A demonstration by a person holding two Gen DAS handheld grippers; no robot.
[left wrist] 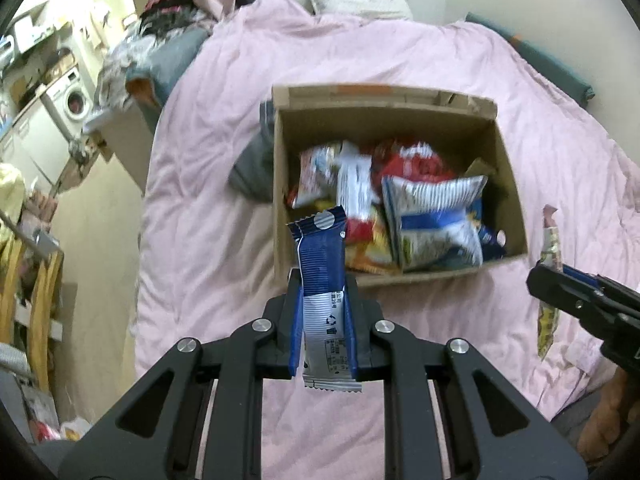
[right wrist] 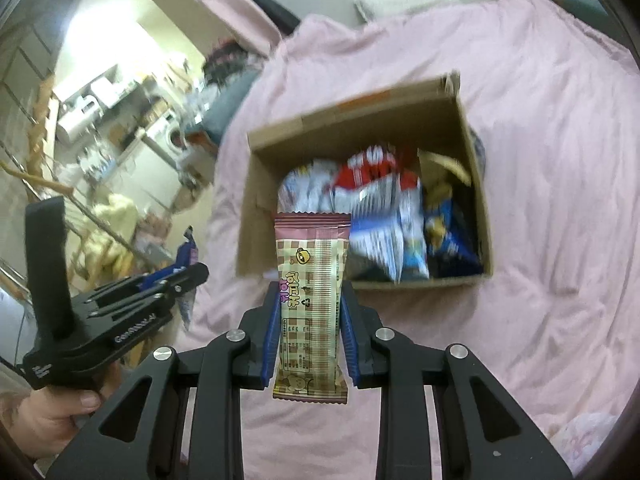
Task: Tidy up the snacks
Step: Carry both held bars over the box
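Blue fingers [left wrist: 294, 332] pinch a blue-and-silver wrapper [left wrist: 322, 280] below the box [left wrist: 280, 200].

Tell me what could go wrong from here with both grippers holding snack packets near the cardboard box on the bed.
1. The left gripper pinches the blue packet at its lower half; the tall free end could flop or slip.
2. The cardboard box is already piled with bags, so the pink packet in the right gripper might slide onto the pink bedspread.
3. The grippers are close together and could bump over the box.
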